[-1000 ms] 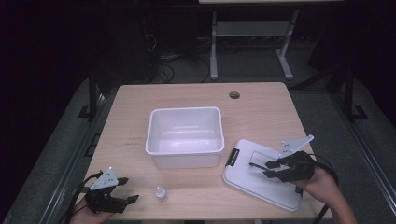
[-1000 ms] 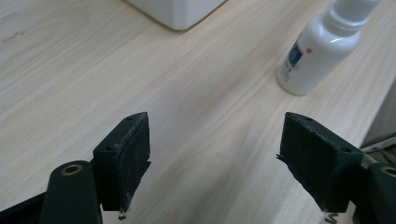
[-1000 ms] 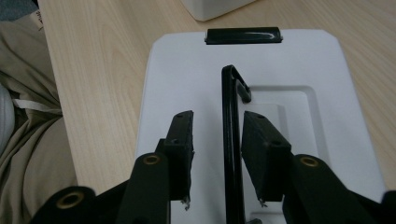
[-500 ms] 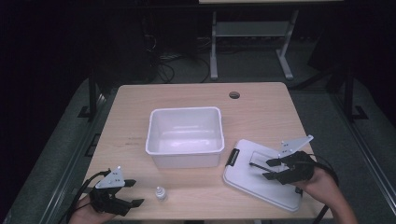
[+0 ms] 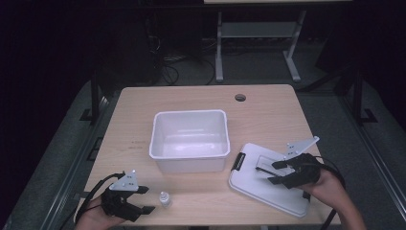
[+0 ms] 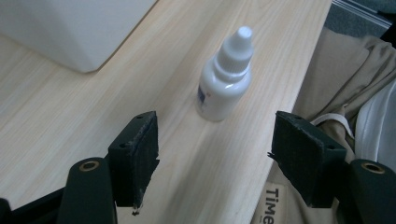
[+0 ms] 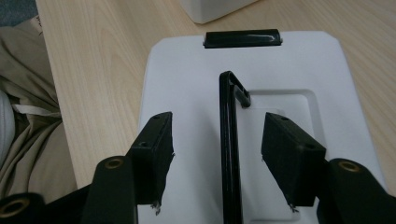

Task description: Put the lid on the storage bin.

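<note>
Since the earlier frames: left gripper (image 5: 146,200) shifted slightly toward the dropper bottle (image 5: 164,199); right gripper (image 5: 269,173), bin and lid unchanged in position. Item 1, table (image 5: 268,115): light wood top, round cable hole (image 5: 240,97) near the far edge. Item 2, white plastic bin (image 5: 188,140): open, upright, at the centre of the table; interior looks empty in the high view. Item 3, white lid (image 5: 249,184): flat on the table to the right of the bin, near the front edge; black latch (image 7: 243,38) on the edge facing the bin, and a black handle (image 7: 229,140) standing upright over its recessed centre. Item 4, dropper bottle: small, white, capped, standing upright near the front edge, left of centre, well apart from the bin. Item 5, left gripper: at the front left corner, jaws spread wide, holding nothing; in the left gripper view the bottle (image 6: 225,81) stands just ahead of the two pads, in line with the gap, untouched. Item 6, right gripper: over the lid, jaws spread wide, one on each side of the raised handle, neither pad touching it. Item 7, person: hands at the bottom edge; beige trousers (image 6: 336,88) beyond the table edge.
</note>
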Action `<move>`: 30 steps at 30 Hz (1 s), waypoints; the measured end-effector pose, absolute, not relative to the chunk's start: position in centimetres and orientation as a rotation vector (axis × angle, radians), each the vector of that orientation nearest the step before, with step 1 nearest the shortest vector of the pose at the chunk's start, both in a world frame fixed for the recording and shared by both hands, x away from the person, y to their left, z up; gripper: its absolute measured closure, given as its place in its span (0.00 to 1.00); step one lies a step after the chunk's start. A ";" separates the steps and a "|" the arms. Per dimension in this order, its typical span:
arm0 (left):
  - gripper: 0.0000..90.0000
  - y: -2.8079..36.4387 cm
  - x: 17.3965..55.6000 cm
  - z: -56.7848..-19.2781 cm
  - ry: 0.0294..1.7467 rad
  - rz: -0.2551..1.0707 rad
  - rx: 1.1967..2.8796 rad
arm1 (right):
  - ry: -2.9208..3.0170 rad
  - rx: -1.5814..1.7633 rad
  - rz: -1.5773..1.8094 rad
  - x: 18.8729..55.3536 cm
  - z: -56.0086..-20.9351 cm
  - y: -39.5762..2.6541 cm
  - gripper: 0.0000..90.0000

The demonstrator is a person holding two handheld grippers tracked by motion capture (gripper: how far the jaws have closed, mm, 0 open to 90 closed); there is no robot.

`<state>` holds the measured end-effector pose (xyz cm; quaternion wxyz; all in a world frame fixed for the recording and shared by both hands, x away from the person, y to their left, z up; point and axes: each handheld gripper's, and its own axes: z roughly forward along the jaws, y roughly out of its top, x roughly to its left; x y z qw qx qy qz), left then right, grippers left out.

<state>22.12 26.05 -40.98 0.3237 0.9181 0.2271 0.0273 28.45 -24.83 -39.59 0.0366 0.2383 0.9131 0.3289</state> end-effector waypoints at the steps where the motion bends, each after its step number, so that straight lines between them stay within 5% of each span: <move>1: 0.36 25.8 22.2 -40.9 0.587 0.075 2.417 | 2.808 0.734 1.006 28.5 -39.6 -24.8 0.47; 30: 0.49 20.9 23.6 -41.2 0.475 0.053 2.566 | 2.790 0.720 1.014 27.8 -39.3 -25.0 0.46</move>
